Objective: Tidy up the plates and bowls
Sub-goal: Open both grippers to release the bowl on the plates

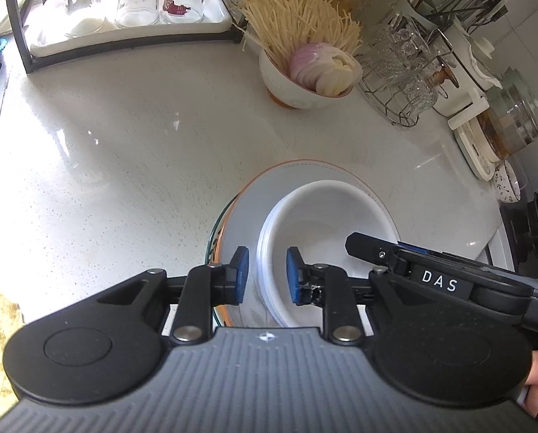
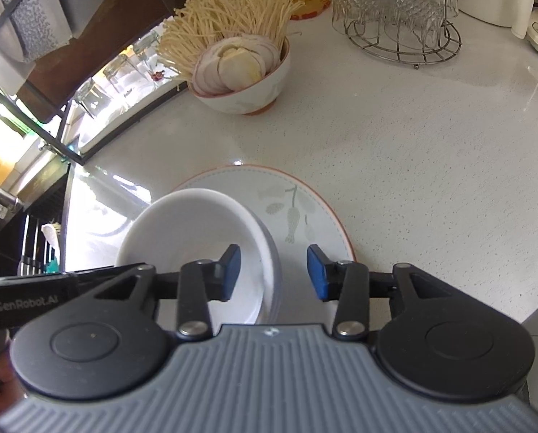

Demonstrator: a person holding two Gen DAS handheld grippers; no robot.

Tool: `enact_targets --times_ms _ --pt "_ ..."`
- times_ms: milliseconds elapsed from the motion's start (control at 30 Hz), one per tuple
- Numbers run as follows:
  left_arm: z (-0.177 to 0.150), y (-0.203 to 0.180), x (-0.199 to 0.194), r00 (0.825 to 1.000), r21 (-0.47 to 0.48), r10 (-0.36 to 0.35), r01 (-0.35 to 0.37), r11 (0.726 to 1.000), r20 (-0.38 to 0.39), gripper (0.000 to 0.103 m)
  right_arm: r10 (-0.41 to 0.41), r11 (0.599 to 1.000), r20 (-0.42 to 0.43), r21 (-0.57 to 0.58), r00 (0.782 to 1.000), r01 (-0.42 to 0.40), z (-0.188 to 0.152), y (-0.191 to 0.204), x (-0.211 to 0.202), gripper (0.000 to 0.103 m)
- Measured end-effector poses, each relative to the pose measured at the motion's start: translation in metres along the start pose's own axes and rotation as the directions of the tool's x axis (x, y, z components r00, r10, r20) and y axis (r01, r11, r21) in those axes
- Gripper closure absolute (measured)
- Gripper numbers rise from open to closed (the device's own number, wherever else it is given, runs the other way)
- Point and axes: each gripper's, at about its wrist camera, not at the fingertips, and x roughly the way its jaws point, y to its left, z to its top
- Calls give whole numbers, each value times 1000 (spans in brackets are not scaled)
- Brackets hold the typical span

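Left gripper (image 1: 263, 274) straddles the near rim of the stacked white bowls (image 1: 326, 216), jaws narrowly parted, pads off the rim. Right gripper (image 2: 273, 272) brackets the opposite rim, jaws wider, holding nothing. Bowls sit on the plate (image 2: 305, 195), lower centre of both frames. Judgement: release step; back both grippers straight off so the stack stays centred. Counter (image 1: 124, 144) is white, speckled, glossy; food bowl (image 1: 305, 83) and glass rack (image 2: 398, 25) behind.
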Motion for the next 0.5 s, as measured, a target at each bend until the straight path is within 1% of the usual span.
enact_targets --times_ms 233,433,500 --pt "0 -5 -26 998 10 16 -17 1000 60 72 1 1000 32 9 999 -1 0 -5 -15 60" --pt "-3 -11 -50 993 51 33 -39 998 111 70 21 1000 69 -4 997 -21 -2 -2 -36 60" --pt "-4 -18 -60 990 81 40 -51 995 135 70 28 999 87 -21 996 -26 -2 0 -45 60"
